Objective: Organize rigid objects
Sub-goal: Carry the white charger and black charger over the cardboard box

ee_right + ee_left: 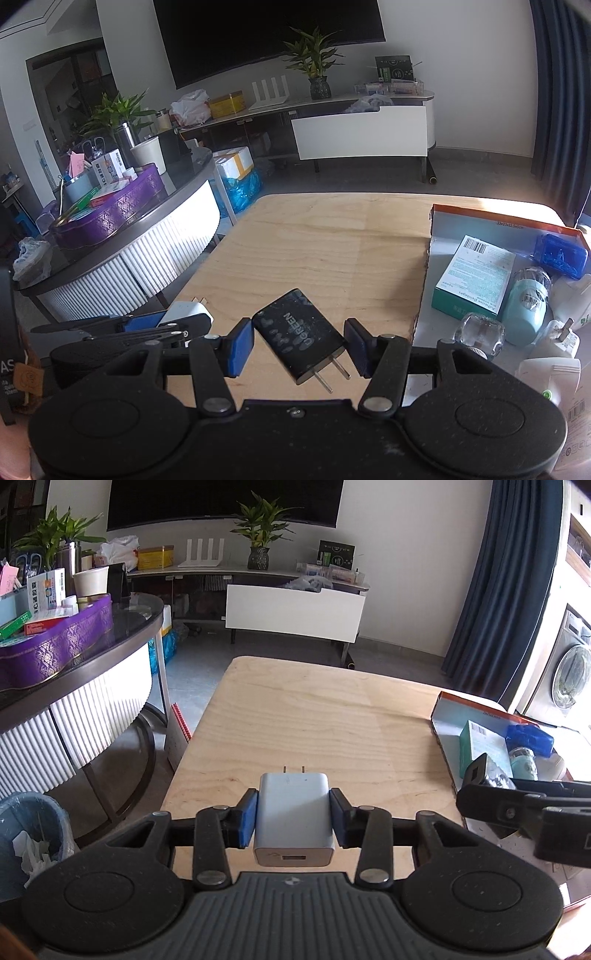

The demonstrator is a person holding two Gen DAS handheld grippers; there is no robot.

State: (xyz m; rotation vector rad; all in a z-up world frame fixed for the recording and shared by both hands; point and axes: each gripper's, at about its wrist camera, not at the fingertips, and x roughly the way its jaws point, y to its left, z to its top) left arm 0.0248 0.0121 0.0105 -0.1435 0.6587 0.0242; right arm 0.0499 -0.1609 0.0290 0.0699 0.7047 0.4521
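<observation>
- My left claw (pixel 293 818) pinches a white charger (pixel 293 819) by its two sides, both blue pads (pixel 248 818) pressed flat against it.
- The white charger points its two prongs away from me and its port end toward me; it sits low over the near part of the wooden tabletop (pixel 314 716), and I cannot tell whether it touches the wood.
- My right claw (pixel 299 345) is spread around a black charger (pixel 301 334), with a blue pad (pixel 240 347) on either side.
- The left pad looks to be at the black charger's corner, while a gap shows between the right pad and its body; I cannot tell whether the claw bears it up or it rests on the tabletop.
- The black charger lies turned at a slant, lettered face up, its two prongs pointing toward me and to the right.
- From the right wrist view, my left claw with the white charger shows just to the left of the right claw, near the tabletop's left edge.
- An open cardboard box (pixel 495 216) sits on the right side of the tabletop, close beside my right claw.
- Inside the box are a white-and-green carton (pixel 474 277), a blue case (pixel 561 256), a pale blue bottle (pixel 526 308) and a clear knob-like piece (pixel 480 330).
</observation>
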